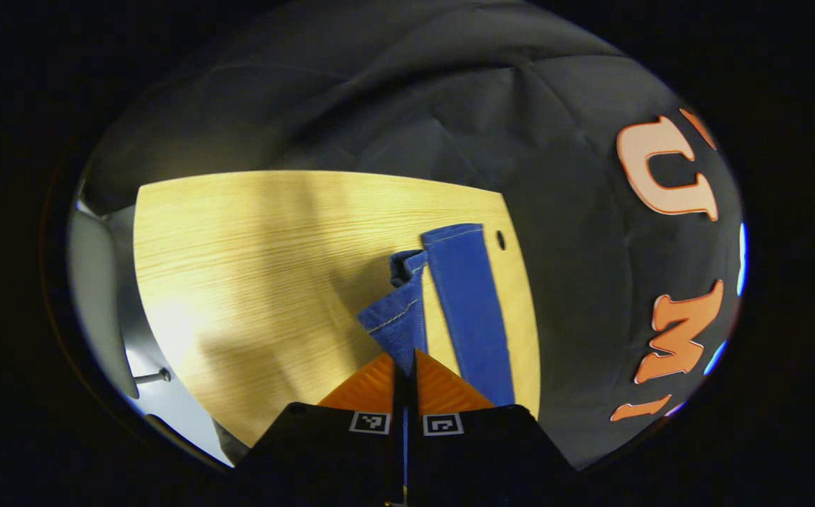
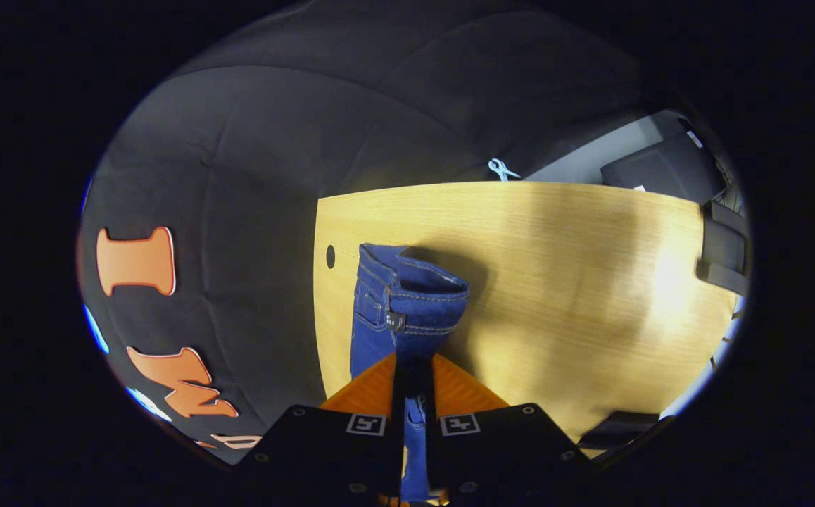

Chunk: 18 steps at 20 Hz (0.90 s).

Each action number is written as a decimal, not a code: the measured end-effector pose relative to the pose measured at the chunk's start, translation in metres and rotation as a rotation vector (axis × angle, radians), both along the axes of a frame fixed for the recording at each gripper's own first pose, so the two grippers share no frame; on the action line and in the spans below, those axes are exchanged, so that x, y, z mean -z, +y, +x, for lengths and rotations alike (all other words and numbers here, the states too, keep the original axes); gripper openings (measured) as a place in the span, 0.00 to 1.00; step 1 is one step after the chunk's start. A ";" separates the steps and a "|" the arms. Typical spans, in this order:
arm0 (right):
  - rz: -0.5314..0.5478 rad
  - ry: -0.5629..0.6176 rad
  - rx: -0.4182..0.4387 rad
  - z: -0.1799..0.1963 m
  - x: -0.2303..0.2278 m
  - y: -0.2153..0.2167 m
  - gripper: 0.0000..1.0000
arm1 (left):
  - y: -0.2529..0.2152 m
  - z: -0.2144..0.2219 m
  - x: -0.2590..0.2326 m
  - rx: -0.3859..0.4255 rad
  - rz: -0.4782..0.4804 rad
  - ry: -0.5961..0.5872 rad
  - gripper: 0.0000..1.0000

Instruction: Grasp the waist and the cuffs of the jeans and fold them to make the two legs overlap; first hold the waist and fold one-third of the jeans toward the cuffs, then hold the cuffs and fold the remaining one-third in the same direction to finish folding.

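Note:
Blue jeans lie on a light wooden table (image 1: 253,253). In the left gripper view, one leg (image 1: 469,310) stretches flat along the table's right side, and a lifted cuff (image 1: 399,320) with pale stitching hangs from my left gripper (image 1: 405,360), which is shut on it. In the right gripper view, the waist (image 2: 411,299), with its band, pocket and belt loop, is raised off the table (image 2: 576,282). My right gripper (image 2: 414,367) is shut on that waist, and denim runs down between its fingers.
A small round hole (image 1: 500,240) marks the table near the jeans, also visible as the hole (image 2: 330,256) in the right gripper view. Black boxes (image 2: 664,172) and dark gear (image 2: 724,246) stand past the table's far right edge. A pale chair (image 1: 94,296) stands off the left edge.

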State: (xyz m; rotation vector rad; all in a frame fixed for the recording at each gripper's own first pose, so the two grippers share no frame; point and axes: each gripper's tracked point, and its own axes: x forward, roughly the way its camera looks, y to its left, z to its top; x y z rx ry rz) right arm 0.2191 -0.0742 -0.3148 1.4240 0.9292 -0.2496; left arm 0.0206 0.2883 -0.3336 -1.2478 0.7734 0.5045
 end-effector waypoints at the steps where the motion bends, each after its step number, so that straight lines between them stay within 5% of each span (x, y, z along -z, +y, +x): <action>1: 0.005 -0.006 -0.001 0.006 -0.004 0.001 0.13 | -0.001 0.008 -0.010 0.004 0.001 -0.014 0.03; 9: 0.012 0.156 -0.009 0.035 -0.018 0.003 0.13 | 0.011 0.074 -0.062 -0.005 -0.006 0.027 0.02; 18: -0.060 0.313 0.029 0.109 -0.012 0.034 0.13 | 0.038 0.171 -0.019 0.016 -0.053 0.242 0.02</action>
